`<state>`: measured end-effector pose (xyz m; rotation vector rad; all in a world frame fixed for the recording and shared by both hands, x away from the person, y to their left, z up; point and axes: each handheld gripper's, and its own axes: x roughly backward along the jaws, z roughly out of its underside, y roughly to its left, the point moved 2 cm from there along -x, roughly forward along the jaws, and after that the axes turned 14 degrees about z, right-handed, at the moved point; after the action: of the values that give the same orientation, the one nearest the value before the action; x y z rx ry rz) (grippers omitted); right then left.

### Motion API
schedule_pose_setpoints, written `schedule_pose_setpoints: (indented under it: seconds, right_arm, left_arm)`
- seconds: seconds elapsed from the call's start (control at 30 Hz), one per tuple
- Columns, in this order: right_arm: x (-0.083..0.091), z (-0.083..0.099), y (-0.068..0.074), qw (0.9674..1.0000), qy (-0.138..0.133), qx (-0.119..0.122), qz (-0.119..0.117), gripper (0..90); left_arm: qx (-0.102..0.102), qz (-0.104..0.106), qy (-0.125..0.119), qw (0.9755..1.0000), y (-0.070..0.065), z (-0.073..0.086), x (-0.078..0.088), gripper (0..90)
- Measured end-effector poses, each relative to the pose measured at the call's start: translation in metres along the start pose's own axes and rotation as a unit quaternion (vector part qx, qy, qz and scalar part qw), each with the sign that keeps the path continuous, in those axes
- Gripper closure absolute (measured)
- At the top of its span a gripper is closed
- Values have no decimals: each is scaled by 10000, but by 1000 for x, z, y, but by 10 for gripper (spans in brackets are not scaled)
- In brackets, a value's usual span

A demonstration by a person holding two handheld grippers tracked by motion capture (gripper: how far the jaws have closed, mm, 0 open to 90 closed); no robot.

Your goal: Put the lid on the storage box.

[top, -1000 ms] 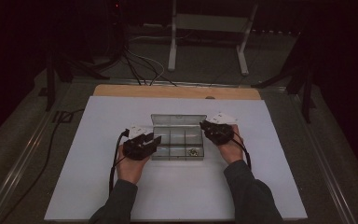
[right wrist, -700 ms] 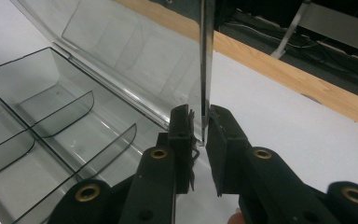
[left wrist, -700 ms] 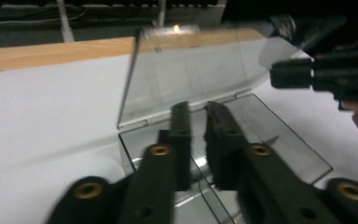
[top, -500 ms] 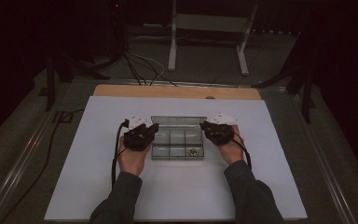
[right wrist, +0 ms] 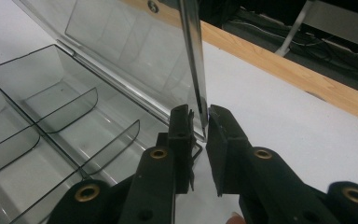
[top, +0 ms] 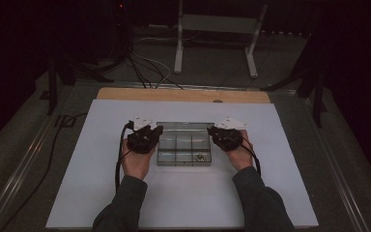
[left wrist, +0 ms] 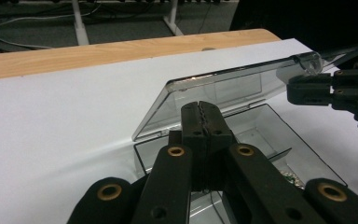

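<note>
The clear box [top: 183, 150] is kept on the tabletop [top: 96, 193] between both tools, its lid [right wrist: 135, 51] pinched open by the right hand-held gripper [right wrist: 199, 128] while the left hand-held gripper [left wrist: 204, 122] is held fully closed, empty, just before it.

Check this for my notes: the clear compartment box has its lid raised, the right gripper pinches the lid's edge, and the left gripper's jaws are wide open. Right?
Not quite. The left gripper has its jaws shut with nothing between them, as the left gripper view shows. The rest holds: the lid of the compartment box is raised, pinched at its edge by the right gripper.

No readable text, label or number anywhere.
</note>
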<state>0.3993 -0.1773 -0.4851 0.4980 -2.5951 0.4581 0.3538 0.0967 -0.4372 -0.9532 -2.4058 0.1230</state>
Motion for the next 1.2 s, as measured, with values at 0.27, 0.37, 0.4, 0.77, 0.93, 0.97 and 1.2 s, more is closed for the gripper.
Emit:
schedule_pose_setpoints:
  seconds: [0.27,0.37,0.4,0.77,0.93,0.97,1.2]
  right_arm:
    - [0,1,0,9999,17,-92,-137,724]
    - [1,0,-1,9995,-9,-223,-230,603]
    - [2,-1,-1,9993,-12,-265,-280,565]
    - [12,-4,-8,9970,-10,-709,-300,105]
    - [22,-2,-10,9961,21,-813,-349,13]
    - [23,-2,-10,9962,21,-804,-343,10]
    - [37,2,-17,9959,31,-855,-290,0]
  left_arm:
    - [-13,-16,65,10000,1,0,0,900]
    - [-24,7,73,10000,0,0,0,900]
    - [-22,12,67,10000,0,0,0,900]
    - [-88,20,115,9999,-1,1,0,900]
    - [-131,35,161,9998,-3,4,0,900]
    - [-135,36,168,9998,-3,5,0,900]
    - [-148,61,214,9996,-4,10,0,900]
